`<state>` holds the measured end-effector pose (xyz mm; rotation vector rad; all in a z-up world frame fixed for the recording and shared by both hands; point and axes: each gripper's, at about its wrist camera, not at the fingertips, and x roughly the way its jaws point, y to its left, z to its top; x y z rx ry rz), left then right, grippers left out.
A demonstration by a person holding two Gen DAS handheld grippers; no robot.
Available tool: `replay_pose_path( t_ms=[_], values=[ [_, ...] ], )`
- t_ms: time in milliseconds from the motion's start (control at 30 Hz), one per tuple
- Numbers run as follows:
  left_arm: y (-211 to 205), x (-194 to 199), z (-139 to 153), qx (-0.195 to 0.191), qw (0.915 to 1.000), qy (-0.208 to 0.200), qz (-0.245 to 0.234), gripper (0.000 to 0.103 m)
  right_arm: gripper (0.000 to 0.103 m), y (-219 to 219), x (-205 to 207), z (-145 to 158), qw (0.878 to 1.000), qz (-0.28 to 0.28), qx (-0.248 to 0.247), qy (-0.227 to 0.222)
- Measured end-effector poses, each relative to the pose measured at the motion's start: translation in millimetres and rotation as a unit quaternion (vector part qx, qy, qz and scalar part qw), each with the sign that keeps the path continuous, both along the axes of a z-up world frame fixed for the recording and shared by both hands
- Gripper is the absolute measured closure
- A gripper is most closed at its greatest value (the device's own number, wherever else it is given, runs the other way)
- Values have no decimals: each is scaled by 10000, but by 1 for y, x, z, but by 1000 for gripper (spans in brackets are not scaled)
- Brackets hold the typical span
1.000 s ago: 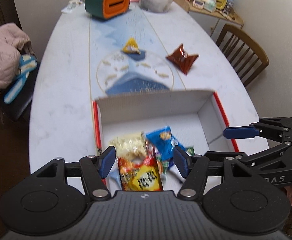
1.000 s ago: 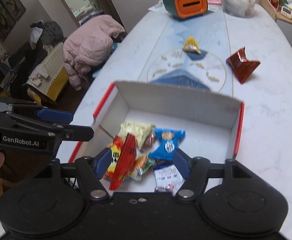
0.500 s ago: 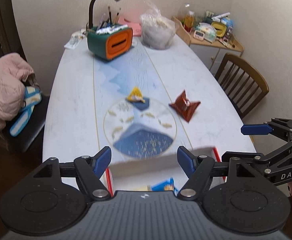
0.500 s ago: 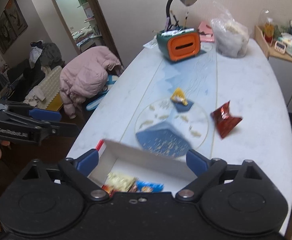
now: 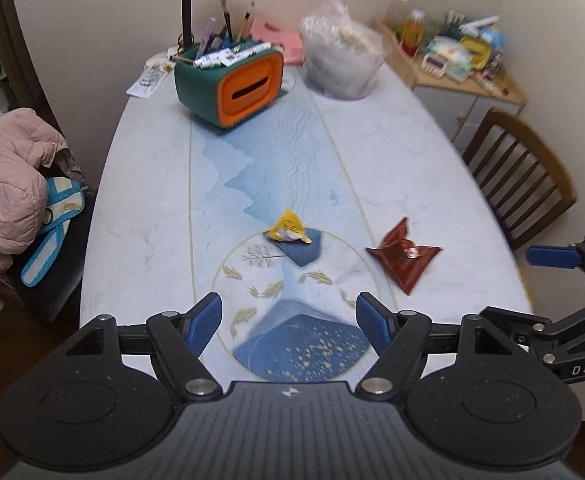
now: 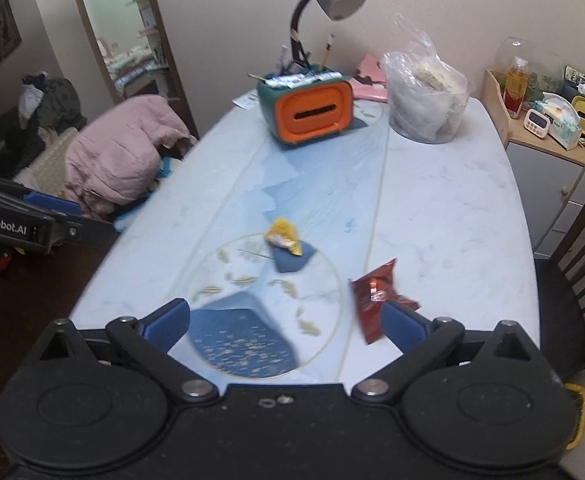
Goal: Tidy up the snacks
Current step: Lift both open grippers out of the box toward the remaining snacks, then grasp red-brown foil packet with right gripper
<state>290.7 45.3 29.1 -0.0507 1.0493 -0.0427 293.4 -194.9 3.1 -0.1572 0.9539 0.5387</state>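
We see left gripper (image 5: 288, 320) fingers wide apart, holding nothing, above desk (image 5: 140, 200) near edge. Right gripper (image 6: 284, 322) likewise spread, empty. Yellow snack packet (image 5: 290, 227) mid-desk; red snack packet (image 5: 402, 256) nearer right edge, apart. Orange-green organizer (image 5: 236, 80) at far end.

The table (image 5: 404, 152) is white and faintly marbled, with a pale blue runner down its middle printed with darker blue mountain shapes, thin wave lines, a gold-edged circle, small gold fish and a deep blue peak flecked with gold. On it lie a yellow snack packet (image 5: 289, 227) and a shiny red snack packet (image 5: 403, 261), and at the far end stand a dark green box with an orange front (image 5: 230, 80) and a clear bag of pale contents (image 5: 342, 60). Both the left gripper (image 5: 288, 320) and the right gripper (image 6: 286, 320) are black with blue finger pads (image 5: 204, 320), and a dusty pink jacket (image 5: 6, 192) lies over blue-and-white striped cloth (image 5: 54, 236).
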Motion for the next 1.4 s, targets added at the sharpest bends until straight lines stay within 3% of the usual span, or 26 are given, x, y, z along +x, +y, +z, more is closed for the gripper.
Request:
replay_pose_path(
  t_ms=[400,767,1133,1400],
  values=[
    [-15,106,-75,98,9958,841,349,29,4,-7,80,-69,9978,196,-433,459],
    [-7,174,-147,-353,9858,1500,670,29,8,-2,136,-135,9921,388,-867,823],
    [-19,217,-198,-418,9821,1706,687,29,10,8,159,-180,9861,618,-1156,1020],
    [-23,230,-216,-342,9806,1796,706,31,18,12,161,-201,9836,672,-1305,1051]
  ],
)
